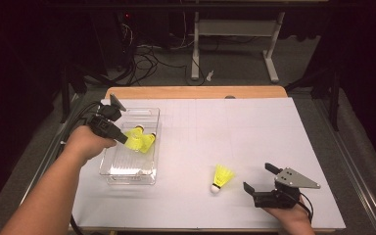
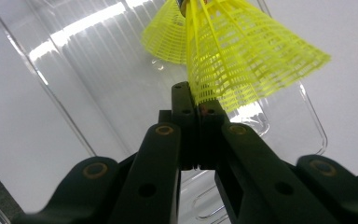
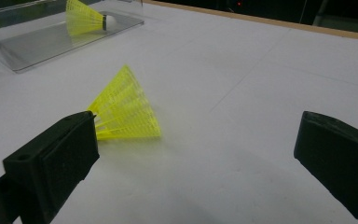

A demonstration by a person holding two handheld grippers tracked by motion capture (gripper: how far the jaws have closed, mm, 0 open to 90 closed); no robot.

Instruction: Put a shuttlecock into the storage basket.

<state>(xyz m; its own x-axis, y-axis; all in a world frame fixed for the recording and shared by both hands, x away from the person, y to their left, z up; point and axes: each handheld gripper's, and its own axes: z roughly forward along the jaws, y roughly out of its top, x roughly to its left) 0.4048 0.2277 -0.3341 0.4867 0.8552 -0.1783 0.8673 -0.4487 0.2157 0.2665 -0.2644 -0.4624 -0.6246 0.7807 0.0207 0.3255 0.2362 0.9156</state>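
1. A big white table (image 1: 254, 127) has a brown wood edge (image 1: 196, 92) at the far side;
2. Past it, the grey floor (image 1: 235, 66) has black cables (image 1: 144, 61) on it;
3. A white frame (image 1: 235, 29) with two legs stands there, in the dark.

Bright overhead light glares off the clear bin (image 2: 74, 56), the room behind is dark, and near tongs look perhaps slightly blurred.
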